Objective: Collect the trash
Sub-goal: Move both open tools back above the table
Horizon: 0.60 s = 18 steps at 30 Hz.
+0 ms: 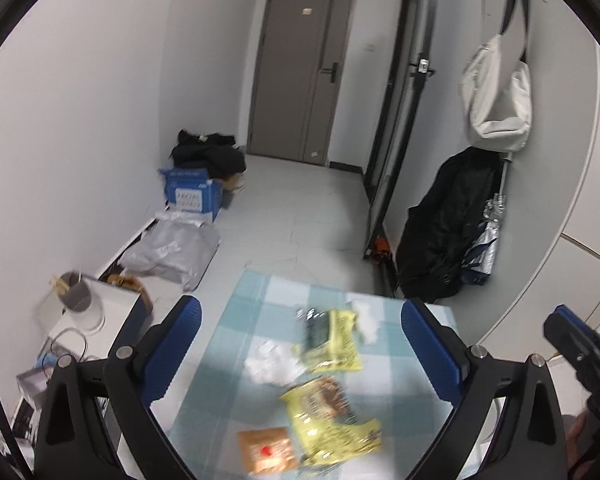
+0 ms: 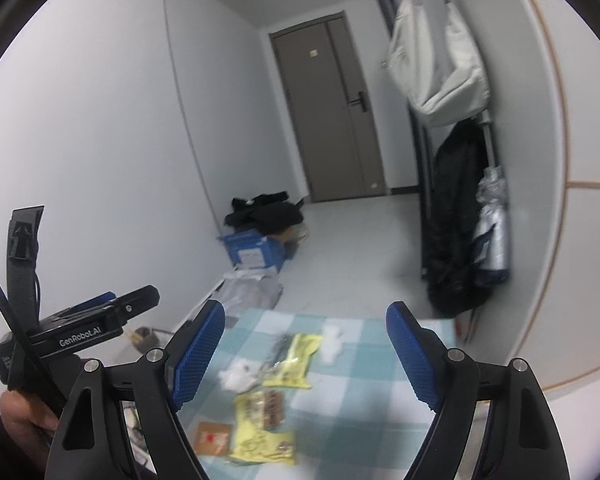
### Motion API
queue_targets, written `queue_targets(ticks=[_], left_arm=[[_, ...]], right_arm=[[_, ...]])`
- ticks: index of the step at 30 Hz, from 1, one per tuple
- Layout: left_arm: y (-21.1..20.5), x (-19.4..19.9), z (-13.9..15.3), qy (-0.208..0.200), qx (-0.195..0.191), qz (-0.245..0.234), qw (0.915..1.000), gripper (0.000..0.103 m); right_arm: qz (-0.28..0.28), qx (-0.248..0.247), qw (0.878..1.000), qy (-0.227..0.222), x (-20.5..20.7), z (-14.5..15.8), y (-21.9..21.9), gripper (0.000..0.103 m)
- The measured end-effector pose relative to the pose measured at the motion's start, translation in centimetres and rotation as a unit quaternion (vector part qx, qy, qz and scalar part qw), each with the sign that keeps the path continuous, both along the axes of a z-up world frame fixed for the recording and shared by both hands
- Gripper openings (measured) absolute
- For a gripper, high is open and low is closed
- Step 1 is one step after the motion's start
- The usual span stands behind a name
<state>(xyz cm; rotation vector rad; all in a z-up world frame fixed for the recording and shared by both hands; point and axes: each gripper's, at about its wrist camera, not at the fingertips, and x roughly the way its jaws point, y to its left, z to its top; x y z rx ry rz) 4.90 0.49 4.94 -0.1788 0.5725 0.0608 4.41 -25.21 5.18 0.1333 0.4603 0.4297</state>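
Between the wide, empty jaws of the left gripper (image 1: 300,344) and right gripper (image 2: 306,350) lie yellow snack wrappers (image 1: 332,420), crumpled tissues (image 1: 274,364) and a brown packet (image 1: 266,450) on the checked desk (image 1: 400,380) (all light, soft, crinkly); pinching a raised wrapper edge looks soundest.

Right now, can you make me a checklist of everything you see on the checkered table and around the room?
Surface: blue-and-white checkered tablecloth, level.
Job's things: two yellow snack wrappers, two crumpled white tissues, flat brown packet with red dot, all lying loose.
Clutter: blue cardboard box, grey plastic bag, black clothes pile on the floor.
Grippers: left gripper and right gripper open, jaws empty above the table.
Cables: black strap near left gripper.
Surroundings: grey door, white bag hanging, black coat.
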Motion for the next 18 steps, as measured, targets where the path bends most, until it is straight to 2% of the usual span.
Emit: queue_targets(ticks=[11, 14, 18], left_arm=[[4.2, -0.9, -4.2, 0.047, -0.037, 0.021, 0.998, 0.098], [5.0, -1.0, -5.2, 0.052, -0.048, 0.026, 0.9972, 0.098], [6.3, -0.7, -7.1, 0.088, -0.078, 0.03, 0.9926, 0.098]], right_arm=[[0.042, -0.028, 0.997, 0.051, 0.1, -5.9, 5.5, 0.083], [0.049, -0.048, 0.995, 0.07, 0.3, -7.7, 6.7, 0.083], [0.065, -0.084, 0.99, 0.092, 0.3, -9.8, 8.1, 0.083]])
